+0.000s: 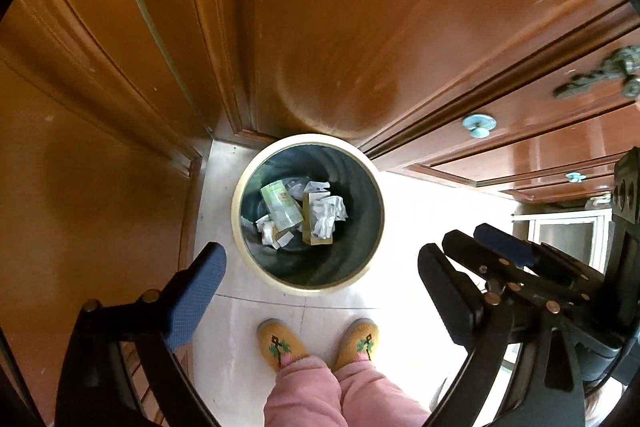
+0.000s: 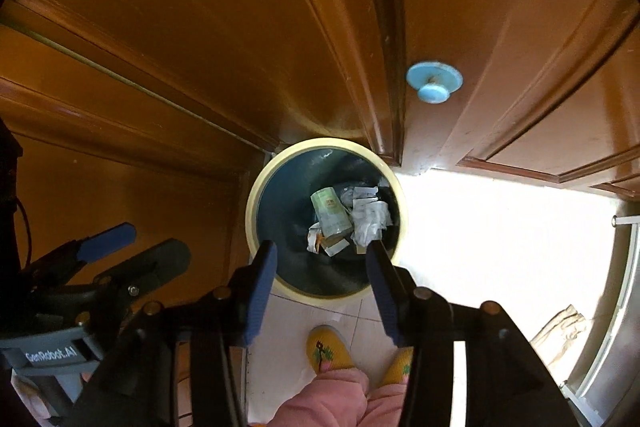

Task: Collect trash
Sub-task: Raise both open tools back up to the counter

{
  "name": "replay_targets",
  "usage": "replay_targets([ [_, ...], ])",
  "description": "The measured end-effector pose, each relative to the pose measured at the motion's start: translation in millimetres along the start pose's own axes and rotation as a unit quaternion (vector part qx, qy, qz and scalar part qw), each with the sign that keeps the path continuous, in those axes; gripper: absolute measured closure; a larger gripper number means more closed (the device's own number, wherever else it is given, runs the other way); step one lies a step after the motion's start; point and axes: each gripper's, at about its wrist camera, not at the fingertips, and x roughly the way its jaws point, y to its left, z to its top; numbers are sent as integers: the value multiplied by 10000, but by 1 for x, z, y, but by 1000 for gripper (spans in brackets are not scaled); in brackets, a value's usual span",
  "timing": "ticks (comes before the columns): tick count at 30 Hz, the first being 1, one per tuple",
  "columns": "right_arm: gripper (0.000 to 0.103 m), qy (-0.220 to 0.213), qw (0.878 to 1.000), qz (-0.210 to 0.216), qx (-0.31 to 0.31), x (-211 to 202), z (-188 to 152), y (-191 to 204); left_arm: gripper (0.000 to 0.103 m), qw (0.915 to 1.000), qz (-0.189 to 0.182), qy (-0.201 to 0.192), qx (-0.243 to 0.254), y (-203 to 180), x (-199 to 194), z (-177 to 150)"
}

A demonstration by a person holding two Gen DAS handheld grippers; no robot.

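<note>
I read this as a home, a room corner beside wooden furniture. Glossy brown panelled doors (image 1: pixel 380 27) and a cabinet with pale blue round knobs (image 2: pixel 434 81) fill the background. A small round waste bin (image 1: pixel 240 195) with a cream rim stands on pale floor tiles (image 1: pixel 248 315), holding crumpled paper and packaging. I see yellow embroidered house slippers (image 1: pixel 280 343) and pink padded trousers (image 1: pixel 304 387).
</note>
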Motion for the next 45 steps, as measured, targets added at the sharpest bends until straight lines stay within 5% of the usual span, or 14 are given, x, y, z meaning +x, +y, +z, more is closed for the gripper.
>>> replay_targets([
  [23, 56, -139, 9998, 27, -172, -225, -20, 61, 6, 9945, -154, -671, 789, -77, -262, 2],
  [33, 56, -858, 9958, 150, -298, -322, -14, 90, 6, 9821, -40, -1352, 1308, -104, -372, 6],
  [45, 54, -1881, 9818, 139, -210, -412, 9, 111, 6, 9568, 179, -2406, 1624, -111, -473, 30],
])
